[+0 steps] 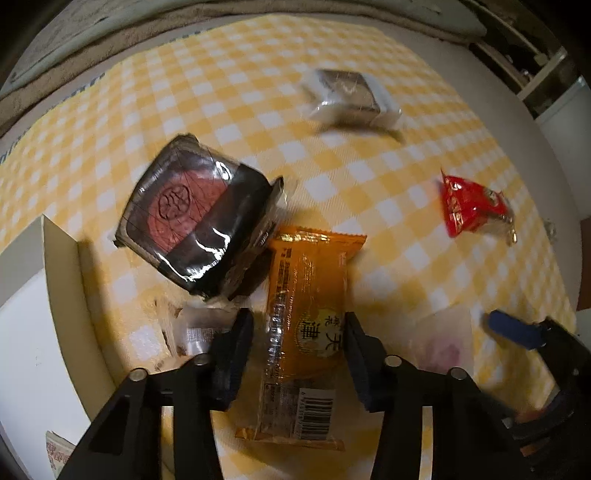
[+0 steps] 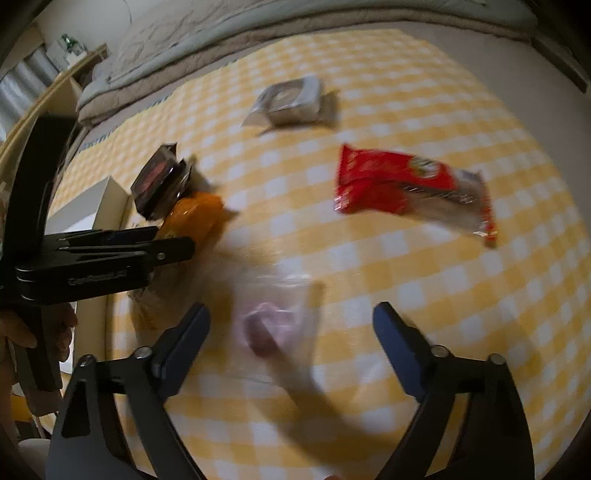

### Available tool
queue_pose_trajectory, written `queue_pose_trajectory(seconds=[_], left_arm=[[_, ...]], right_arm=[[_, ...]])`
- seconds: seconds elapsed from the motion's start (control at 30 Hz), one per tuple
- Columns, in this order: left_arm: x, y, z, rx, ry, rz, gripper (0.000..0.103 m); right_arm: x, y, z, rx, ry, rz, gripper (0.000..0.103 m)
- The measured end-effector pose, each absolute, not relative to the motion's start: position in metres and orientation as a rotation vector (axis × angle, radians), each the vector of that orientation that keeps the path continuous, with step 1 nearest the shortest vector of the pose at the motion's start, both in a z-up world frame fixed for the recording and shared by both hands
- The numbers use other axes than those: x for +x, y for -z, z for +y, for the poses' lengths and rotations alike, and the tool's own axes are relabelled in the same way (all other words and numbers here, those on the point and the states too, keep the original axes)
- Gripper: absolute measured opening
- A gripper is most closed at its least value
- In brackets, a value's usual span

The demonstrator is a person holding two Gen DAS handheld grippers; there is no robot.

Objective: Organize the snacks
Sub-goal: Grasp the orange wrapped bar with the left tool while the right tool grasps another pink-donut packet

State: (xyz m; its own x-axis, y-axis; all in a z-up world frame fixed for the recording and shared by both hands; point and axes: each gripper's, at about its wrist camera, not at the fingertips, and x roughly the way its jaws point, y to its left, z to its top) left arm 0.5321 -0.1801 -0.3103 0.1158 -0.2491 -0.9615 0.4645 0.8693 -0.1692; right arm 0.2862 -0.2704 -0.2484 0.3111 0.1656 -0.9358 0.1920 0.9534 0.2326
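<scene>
Left tool (image 1: 299, 343) straddling an orange snack packet (image 1: 308, 328) on the checked table (image 1: 369, 206), fingers close at either side, contact hard to judge through the blur. Right tool (image 2: 291, 325) spread wide above a clear wrapped sweet (image 2: 269, 325), touching nothing. Dark round cake pack (image 1: 195, 218) leaning on the orange packet's far end, beside a white box (image 1: 62, 266); red packet (image 2: 406, 188) and grey packet (image 2: 291, 101) lying well apart.

Checked tablecloth (image 1: 369, 155) (yellow-white); folded bedding (image 2: 258, 33)
</scene>
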Motion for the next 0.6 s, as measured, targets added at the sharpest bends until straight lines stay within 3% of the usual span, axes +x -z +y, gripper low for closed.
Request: queue_pose_trajectory(seconds=[0.23, 0.3, 0.6], left_arm=[[0.530, 0.308, -0.183, 0.207, 0.504, 1.355, 0.034], [0.528, 0.303, -0.181, 0.203, 0.504, 1.348, 0.033], [0.511, 0.260, -0.169, 0.159, 0.517, 1.244, 0.033]], right_arm=[[0.293, 0.270, -0.242, 0.250, 0.014, 1.338, 0.072], [0.294, 0.269, -0.241, 0.232, 0.031, 1.336, 0.054], [0.289, 0.253, -0.253, 0.227, 0.026, 1.303, 0.047]])
